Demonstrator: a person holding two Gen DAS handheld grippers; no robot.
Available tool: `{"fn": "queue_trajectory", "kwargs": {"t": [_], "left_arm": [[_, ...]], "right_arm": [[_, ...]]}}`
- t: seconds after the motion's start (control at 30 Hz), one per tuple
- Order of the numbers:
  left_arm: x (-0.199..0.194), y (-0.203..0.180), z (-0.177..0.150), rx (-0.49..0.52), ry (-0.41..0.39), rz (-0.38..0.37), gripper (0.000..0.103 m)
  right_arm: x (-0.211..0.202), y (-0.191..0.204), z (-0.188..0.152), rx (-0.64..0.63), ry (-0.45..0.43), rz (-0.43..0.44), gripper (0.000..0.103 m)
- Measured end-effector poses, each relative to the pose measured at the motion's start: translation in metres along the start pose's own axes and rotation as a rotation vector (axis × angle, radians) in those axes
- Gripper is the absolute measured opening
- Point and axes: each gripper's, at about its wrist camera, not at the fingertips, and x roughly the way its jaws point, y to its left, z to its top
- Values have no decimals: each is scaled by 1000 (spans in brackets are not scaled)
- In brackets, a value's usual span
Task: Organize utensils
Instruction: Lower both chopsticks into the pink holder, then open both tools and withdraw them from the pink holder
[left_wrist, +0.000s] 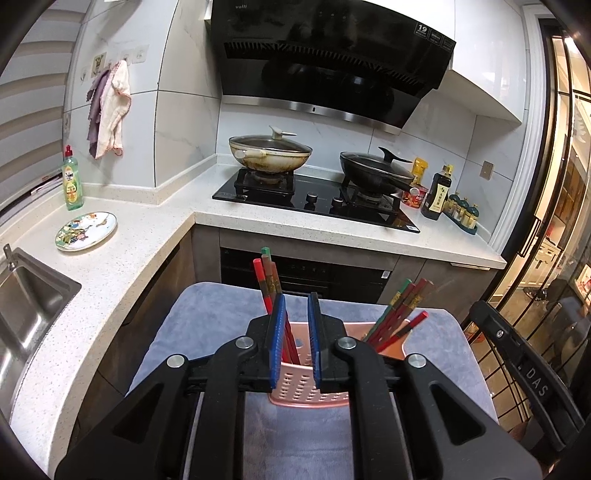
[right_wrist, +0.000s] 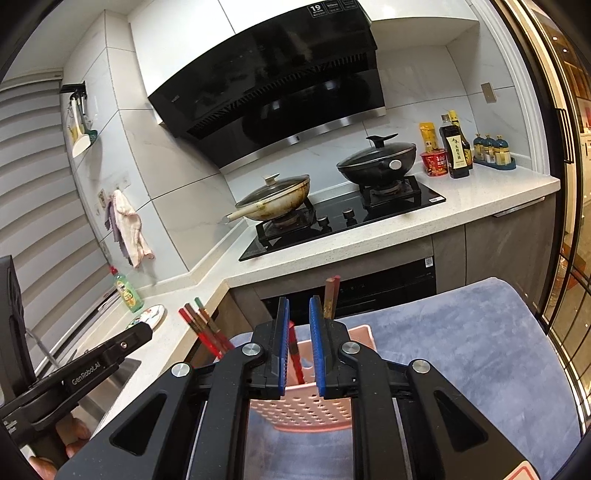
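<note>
a small kitchen with pale marble-look wall tiles (left_wrist: 184, 110) and a speckled white l-shaped surface (left_wrist: 147, 236). a black slanted range hood (left_wrist: 332, 55) hangs over a black glass gas hob (left_wrist: 317, 203) — a built-in dark oven (left_wrist: 303, 273) sits beneath it. a steel sink (left_wrist: 26, 306) lies at the left below striped window blinds (left_wrist: 29, 122); glass doors (left_wrist: 565, 184) with black grid frames glow warm at the right.

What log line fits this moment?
left gripper narrowly open | right gripper narrowly open | red chopsticks standing in pink perforated plastic basket
</note>
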Motion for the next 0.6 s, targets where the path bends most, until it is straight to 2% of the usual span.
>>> {"fn": "queue_trajectory", "kwargs": {"t": [0.23,0.37,0.6], "left_arm": [[-22,-6,-7,23,-11,10,12],[-30,-9,-15,40,-5,23,18],[-48,-13,-31,65,3,52,21]], "right_arm": [[-24,11,-8,-28,4,9,14],[-37,16,-16,-51,8,6,14],[-61,21,-31,-88,19,-5,14]]}}
